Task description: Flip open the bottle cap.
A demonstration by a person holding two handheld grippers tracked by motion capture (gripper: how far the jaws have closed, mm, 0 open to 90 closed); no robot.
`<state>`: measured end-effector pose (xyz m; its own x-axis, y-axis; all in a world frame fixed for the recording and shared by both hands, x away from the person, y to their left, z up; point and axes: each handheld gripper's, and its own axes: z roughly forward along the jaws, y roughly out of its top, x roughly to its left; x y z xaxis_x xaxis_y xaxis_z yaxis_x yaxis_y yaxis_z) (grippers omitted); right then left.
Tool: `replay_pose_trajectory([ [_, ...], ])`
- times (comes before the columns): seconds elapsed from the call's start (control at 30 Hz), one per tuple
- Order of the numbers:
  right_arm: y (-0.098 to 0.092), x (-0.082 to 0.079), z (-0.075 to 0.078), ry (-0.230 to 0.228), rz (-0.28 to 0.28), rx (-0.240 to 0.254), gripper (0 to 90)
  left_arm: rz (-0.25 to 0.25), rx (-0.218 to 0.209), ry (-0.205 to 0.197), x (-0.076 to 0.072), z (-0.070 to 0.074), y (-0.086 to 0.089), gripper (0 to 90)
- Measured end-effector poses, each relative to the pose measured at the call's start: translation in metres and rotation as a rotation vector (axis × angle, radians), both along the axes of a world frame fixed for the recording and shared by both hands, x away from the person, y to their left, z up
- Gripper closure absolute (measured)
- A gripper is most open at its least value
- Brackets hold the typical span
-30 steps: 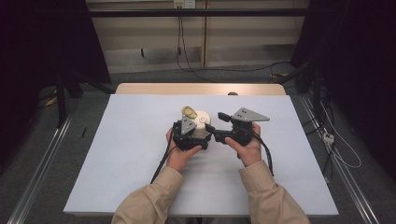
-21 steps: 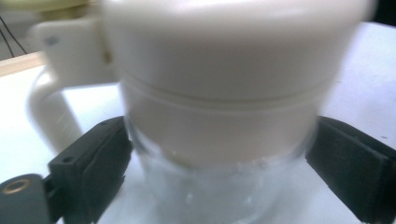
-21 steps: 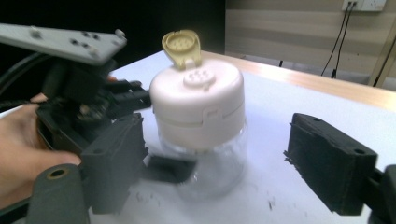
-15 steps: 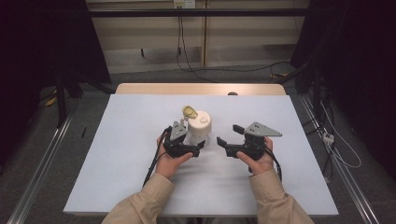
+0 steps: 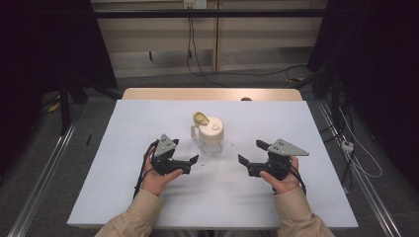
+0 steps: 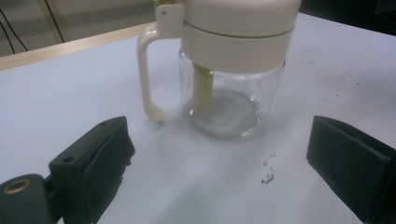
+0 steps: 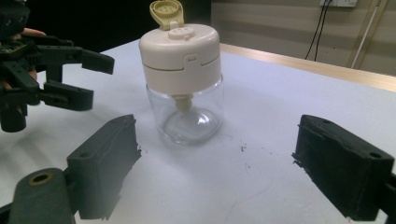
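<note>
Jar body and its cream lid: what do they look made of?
Jar body: likely clear glass, possibly hard plastic; see-through, glossy, with bright glints at its thick base. Cream lid, its handle and flip cap: apparently moulded plastic, opaque with a soft satin sheen and visible seams.

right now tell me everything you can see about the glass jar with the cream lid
The jar stands upright near the middle of the white table. Its body is clear glass and looks empty. A cream plastic lid caps it, with a cream handle down one side and a yellowish flip cap standing open above small holes. A cream stem hangs inside from the lid. Nothing touches the jar but the table; a few dark specks lie nearby.
</note>
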<state>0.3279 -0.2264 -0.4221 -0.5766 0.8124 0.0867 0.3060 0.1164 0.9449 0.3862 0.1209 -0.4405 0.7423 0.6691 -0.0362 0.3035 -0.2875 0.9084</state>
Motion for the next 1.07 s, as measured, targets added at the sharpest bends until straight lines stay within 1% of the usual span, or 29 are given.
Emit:
replay_pose_trajectory([
  [0.07, -0.002, -0.003, -0.002, 0.003, 0.000, -0.008, 12.6, 0.005, -0.009, 0.003, -0.003, 0.000, 0.008, 6.0],
  [0.1, -0.003, -0.005, -0.003, 0.005, -0.003, -0.003, 12.6, 0.005, -0.009, 0.003, -0.003, 0.000, 0.008, 6.0],
  [0.13, -0.004, -0.007, -0.003, 0.003, -0.003, -0.004, 12.6, 0.007, -0.013, 0.000, -0.005, 0.001, 0.015, 6.1],
  [0.23, -0.009, -0.012, -0.006, 0.006, -0.010, -0.003, 12.6, 0.011, -0.020, -0.001, -0.008, 0.003, 0.025, 6.1],
  [0.27, -0.009, -0.012, -0.006, 0.006, -0.010, -0.003, 12.6, 0.011, -0.020, -0.001, -0.008, 0.003, 0.025, 6.0],
  [0.3, -0.012, -0.016, -0.008, 0.008, -0.010, -0.008, 12.6, 0.017, -0.017, -0.003, -0.009, 0.003, 0.029, 6.1],
  [0.33, -0.013, -0.018, -0.009, 0.010, -0.013, -0.010, 12.6, 0.030, -0.023, -0.002, -0.010, 0.003, 0.036, 6.1],
  [0.37, -0.015, -0.020, -0.009, 0.014, -0.014, -0.013, 12.6, 0.030, -0.023, -0.002, -0.010, 0.003, 0.036, 6.0],
  [0.43, -0.016, -0.024, -0.010, 0.013, -0.014, -0.023, 12.6, 0.037, -0.023, -0.003, -0.012, 0.004, 0.042, 6.1],
  [0.53, -0.019, -0.028, -0.011, 0.020, -0.017, -0.013, 12.6, 0.045, -0.025, -0.003, -0.014, 0.004, 0.050, 6.1],
  [0.8, -0.030, -0.038, -0.016, 0.023, -0.033, -0.018, 12.6, 0.043, -0.014, -0.003, -0.018, 0.004, 0.061, 6.1],
  [0.83, -0.031, -0.039, -0.017, 0.023, -0.031, -0.016, 12.6, 0.047, -0.007, -0.005, -0.019, 0.004, 0.065, 6.2],
  [0.9, -0.033, -0.040, -0.019, 0.024, -0.032, -0.026, 12.6, 0.051, -0.009, 0.000, -0.020, 0.005, 0.067, 6.2],
  [0.97, -0.034, -0.041, -0.020, 0.026, -0.031, -0.028, 12.6, 0.061, -0.006, -0.001, -0.021, 0.005, 0.074, 6.2],
  [1.03, -0.035, -0.041, -0.021, 0.024, -0.035, -0.027, 12.6, 0.063, -0.004, 0.000, -0.022, 0.005, 0.076, 6.1],
  [1.07, -0.035, -0.041, -0.021, 0.024, -0.035, -0.027, 12.6, 0.065, -0.010, 0.006, -0.022, 0.005, 0.078, 6.1],
])
